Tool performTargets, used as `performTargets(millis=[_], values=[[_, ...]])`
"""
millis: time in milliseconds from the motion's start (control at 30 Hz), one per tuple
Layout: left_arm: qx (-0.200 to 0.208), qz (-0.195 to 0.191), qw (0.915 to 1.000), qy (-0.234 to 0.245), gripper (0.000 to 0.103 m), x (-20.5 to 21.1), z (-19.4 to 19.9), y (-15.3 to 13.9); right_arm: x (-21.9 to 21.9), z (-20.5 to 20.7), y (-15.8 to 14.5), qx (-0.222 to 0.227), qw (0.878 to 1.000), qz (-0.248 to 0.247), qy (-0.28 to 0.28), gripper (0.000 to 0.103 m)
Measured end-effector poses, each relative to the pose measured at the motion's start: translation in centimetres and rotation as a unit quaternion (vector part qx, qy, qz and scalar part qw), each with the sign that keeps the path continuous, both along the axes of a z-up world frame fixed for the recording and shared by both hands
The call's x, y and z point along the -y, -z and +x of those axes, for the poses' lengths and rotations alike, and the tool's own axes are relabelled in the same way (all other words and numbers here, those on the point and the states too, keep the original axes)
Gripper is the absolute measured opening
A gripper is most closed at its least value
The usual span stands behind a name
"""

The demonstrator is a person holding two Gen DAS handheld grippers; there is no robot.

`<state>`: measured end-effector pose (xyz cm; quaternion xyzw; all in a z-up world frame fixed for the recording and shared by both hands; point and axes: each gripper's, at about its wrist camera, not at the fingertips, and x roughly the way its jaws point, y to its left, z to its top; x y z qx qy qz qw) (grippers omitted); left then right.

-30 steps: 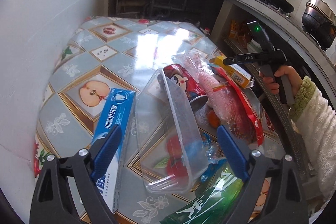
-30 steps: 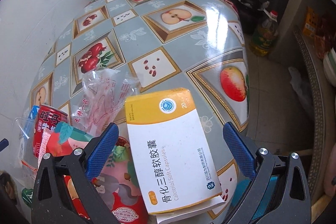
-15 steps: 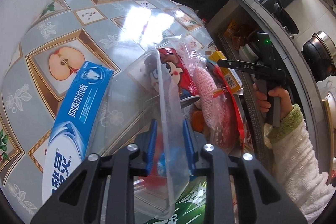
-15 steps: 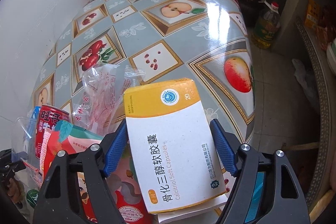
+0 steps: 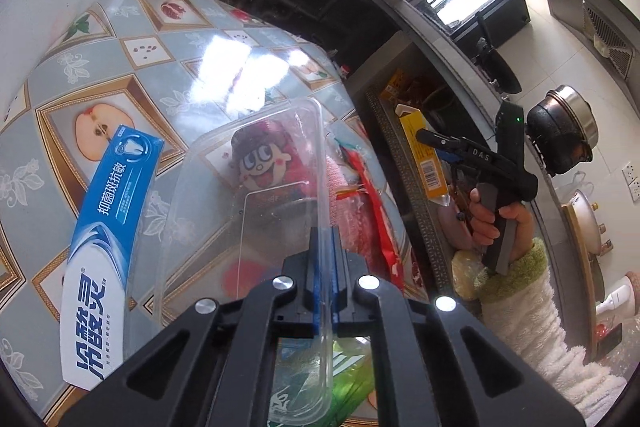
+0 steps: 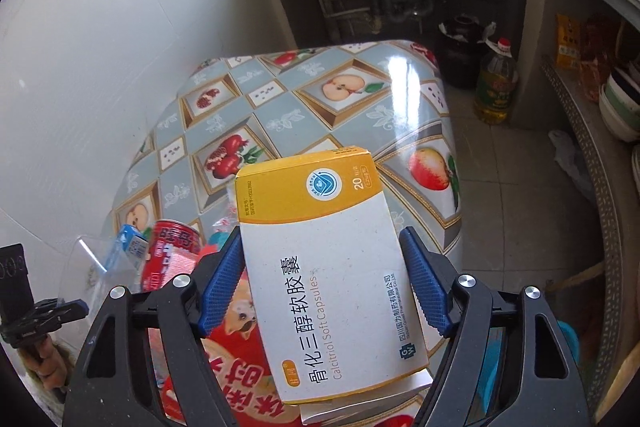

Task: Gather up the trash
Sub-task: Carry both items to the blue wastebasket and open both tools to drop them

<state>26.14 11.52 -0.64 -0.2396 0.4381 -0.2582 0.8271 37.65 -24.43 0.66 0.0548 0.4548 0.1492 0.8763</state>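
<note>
A: What's the left gripper doing?
B: Pinching the clear box's thin wall. Box is looking empty, tilting over the table trash.
A: & the right gripper?
B: Squeezing the yellow pill box, up off the table.

Medicine box yellow-and-white; toothpaste box blue (white lettering); tablecloth grey-blue, fruit-tile pattern.
</note>
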Motion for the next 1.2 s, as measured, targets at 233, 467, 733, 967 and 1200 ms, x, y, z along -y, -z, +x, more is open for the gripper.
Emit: performTargets(millis=[233,467,733,967,1200], values=[[0.053,-0.044,0.9975,0.013,0.003,-0.1,-2.6,-3.7,1.3,-7.6,-4.6,0.058,0.996,0.064,0.025,0.072],[0.085,-0.079,0.9895,0.086,0.003,4.2,-3.9,-7.2,3.9,-16.7,-4.9,0.08,0.986,0.098,0.106,0.072],[0.081,-0.055,0.9759,0.195,0.003,15.2,-4.4,-9.4,10.3,-26.0,-2.4,0.102,0.954,0.131,0.249,0.072],[0.01,-0.023,0.9586,0.284,0.003,28.2,-3.7,-7.8,16.4,-30.7,2.2,0.081,0.912,0.192,0.353,0.072],[-0.093,0.03,0.9392,0.329,0.004,40.1,-2.1,-2.2,22.7,-33.8,7.8,0.044,0.862,0.239,0.446,0.072]])
